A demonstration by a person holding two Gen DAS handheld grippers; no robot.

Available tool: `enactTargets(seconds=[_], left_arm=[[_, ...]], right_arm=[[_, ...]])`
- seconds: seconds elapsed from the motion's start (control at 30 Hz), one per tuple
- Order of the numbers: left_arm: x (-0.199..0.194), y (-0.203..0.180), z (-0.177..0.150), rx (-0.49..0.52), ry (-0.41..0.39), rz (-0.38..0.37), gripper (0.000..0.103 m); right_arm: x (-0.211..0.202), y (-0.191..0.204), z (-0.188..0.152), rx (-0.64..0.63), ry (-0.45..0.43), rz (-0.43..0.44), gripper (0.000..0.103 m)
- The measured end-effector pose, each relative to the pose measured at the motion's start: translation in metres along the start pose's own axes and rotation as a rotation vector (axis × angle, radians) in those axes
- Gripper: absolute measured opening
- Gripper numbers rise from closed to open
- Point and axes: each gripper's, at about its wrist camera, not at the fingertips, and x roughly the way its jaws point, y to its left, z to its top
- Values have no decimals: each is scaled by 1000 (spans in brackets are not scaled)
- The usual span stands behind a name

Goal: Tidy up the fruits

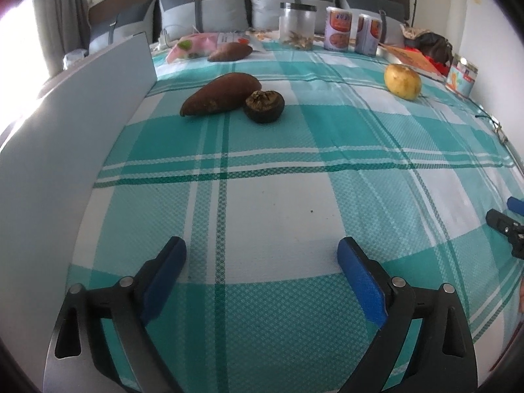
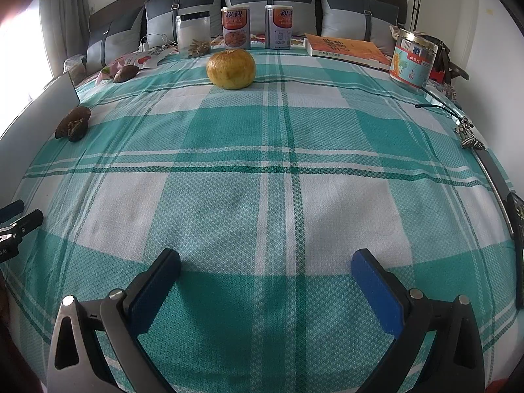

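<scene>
Left wrist: left gripper (image 1: 262,258) spread wide, empty, over the checked cloth (image 1: 262,196). Sweet potato (image 1: 220,94) touching dark round fruit (image 1: 264,105) ahead; yellow citrus (image 1: 402,81) far right.

Right wrist: right gripper (image 2: 266,270) released, empty; citrus (image 2: 231,68) straight ahead near the cans (image 2: 235,28).

Right gripper (image 2: 266,278) spread wide above checked cloth (image 2: 281,150); yellow fruit (image 2: 231,68) far ahead; two cans (image 2: 257,27) behind.
</scene>
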Motion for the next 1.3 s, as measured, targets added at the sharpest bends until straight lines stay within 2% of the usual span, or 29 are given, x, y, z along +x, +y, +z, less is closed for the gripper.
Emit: enactTargets(seconds=[0.73, 0.83, 0.93, 1.03, 1.13, 1.2, 1.3], left_arm=[[1, 0, 1, -4, 4, 1, 97], [1, 4, 6, 5, 53, -45, 96], [5, 19, 22, -70, 82, -92, 96], [13, 30, 48, -151, 74, -112, 96], [31, 24, 79, -149, 66, -139, 96], [49, 14, 96, -120, 71, -120, 96], [74, 7, 109, -164, 71, -96, 95]], right_arm=[[0, 0, 0, 0, 0, 0, 103], [0, 0, 0, 0, 0, 0, 103], [0, 0, 0, 0, -1, 0, 103], [0, 0, 0, 0, 0, 0, 103], [0, 0, 0, 0, -1, 0, 103], [0, 0, 0, 1, -1, 0, 103], [1, 0, 0, 1, -1, 0, 103]])
